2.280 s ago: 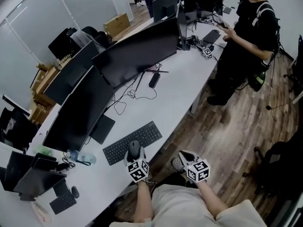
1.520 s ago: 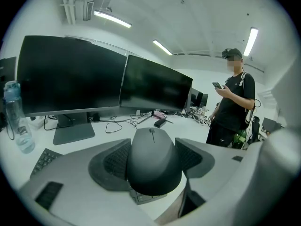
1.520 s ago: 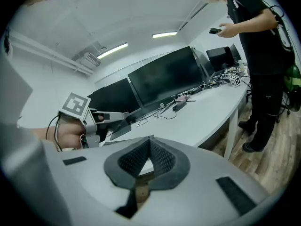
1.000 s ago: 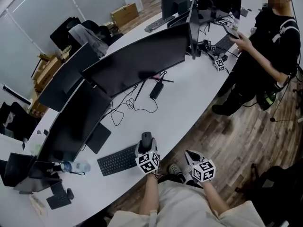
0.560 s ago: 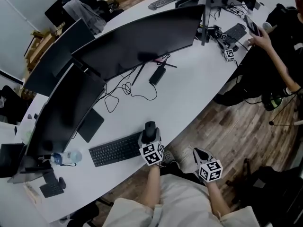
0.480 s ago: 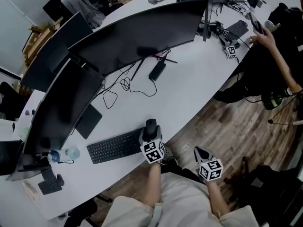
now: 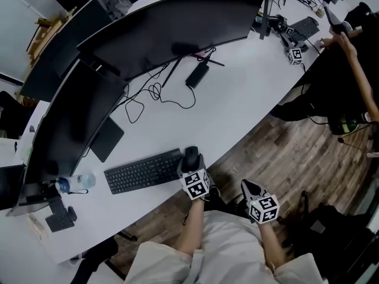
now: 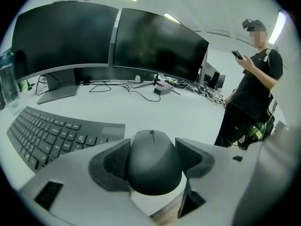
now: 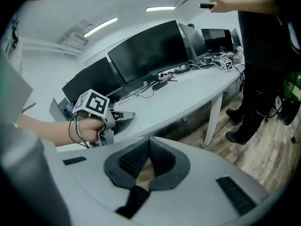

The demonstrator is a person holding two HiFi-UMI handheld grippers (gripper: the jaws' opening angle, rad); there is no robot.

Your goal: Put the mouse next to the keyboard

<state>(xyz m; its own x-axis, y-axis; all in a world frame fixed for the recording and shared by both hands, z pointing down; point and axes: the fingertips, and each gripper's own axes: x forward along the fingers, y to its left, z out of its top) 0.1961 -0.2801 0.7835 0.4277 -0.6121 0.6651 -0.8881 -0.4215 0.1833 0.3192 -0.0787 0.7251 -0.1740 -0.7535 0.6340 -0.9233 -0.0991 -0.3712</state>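
A black mouse sits between the jaws of my left gripper, which is shut on it just past the right end of the black keyboard, at the white desk's front edge. In the left gripper view both ribbed pads press the mouse's sides, with the keyboard to its left. I cannot tell whether the mouse touches the desk. My right gripper hangs off the desk over the wooden floor; its jaws meet, shut with nothing between them.
Two large dark monitors stand behind the keyboard, with cables and a power brick on the desk. A water bottle lies left of the keyboard. A person in black stands at the desk's right end.
My left gripper has sunk toward the desk with the mouse and now sits at the keyboard's right end. The right gripper has dropped slightly and stays shut. The head view has tilted further down.
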